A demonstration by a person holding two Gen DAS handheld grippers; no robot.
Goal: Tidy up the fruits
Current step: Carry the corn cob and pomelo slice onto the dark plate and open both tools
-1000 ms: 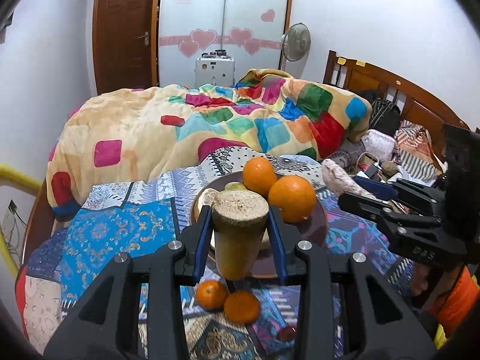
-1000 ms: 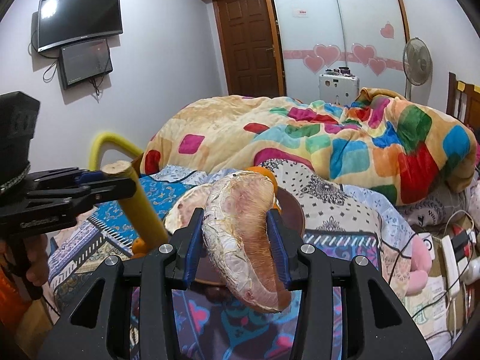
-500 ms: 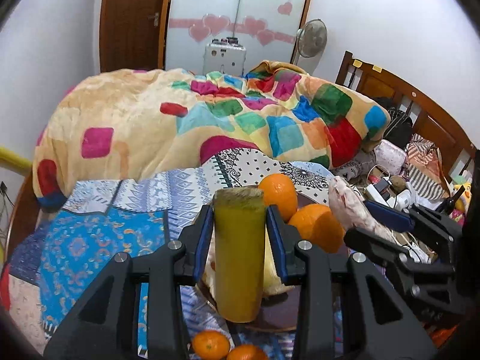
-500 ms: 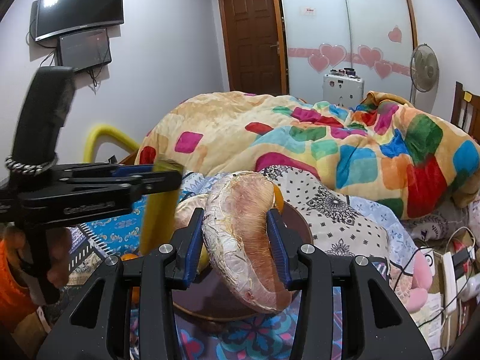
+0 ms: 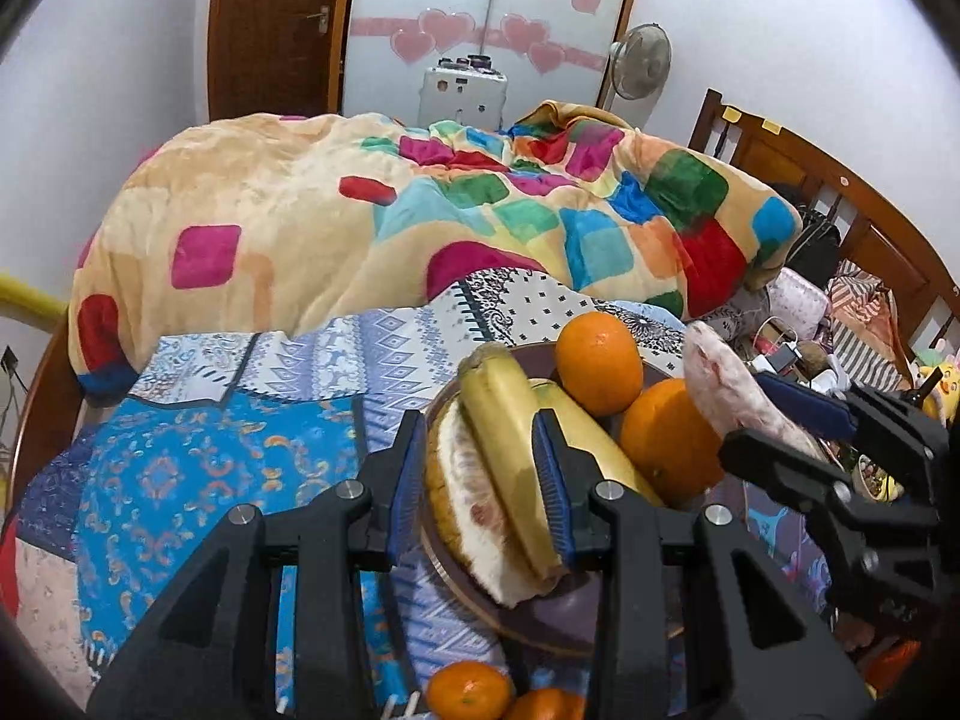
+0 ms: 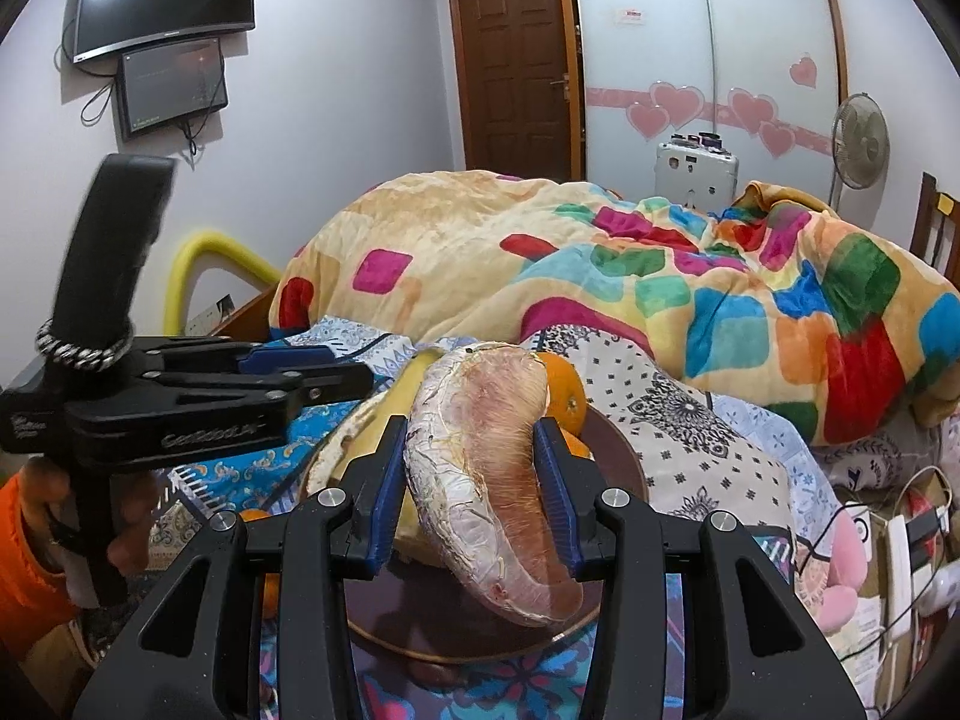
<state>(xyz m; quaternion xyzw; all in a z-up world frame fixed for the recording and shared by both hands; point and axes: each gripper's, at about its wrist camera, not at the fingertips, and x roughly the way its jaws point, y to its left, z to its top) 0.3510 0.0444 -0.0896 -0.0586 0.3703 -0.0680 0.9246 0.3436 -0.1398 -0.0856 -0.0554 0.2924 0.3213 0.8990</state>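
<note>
My left gripper (image 5: pixel 477 468) is shut on a yellow banana (image 5: pixel 504 450) and holds it tilted over the brown plate (image 5: pixel 528 618). The plate holds two oranges (image 5: pixel 600 354), another banana (image 5: pixel 585 426) and a peeled pomelo piece (image 5: pixel 465 510). My right gripper (image 6: pixel 468 480) is shut on a pink pomelo segment (image 6: pixel 486 462) above the same plate (image 6: pixel 612 438); it shows at the right in the left wrist view (image 5: pixel 738 396). The left gripper appears at the left in the right wrist view (image 6: pixel 336 381).
Two small tangerines (image 5: pixel 468 690) lie on the patterned cloth (image 5: pixel 198 468) in front of the plate. A colourful blanket (image 5: pixel 420 210) is heaped behind. Clutter and cables (image 6: pixel 900 528) lie to the right, beside the wooden headboard (image 5: pixel 840 204).
My left gripper has moved forward over the plate and tipped the banana from upright to slanted across the fruit. My right gripper with the pomelo segment has shifted only slightly.
</note>
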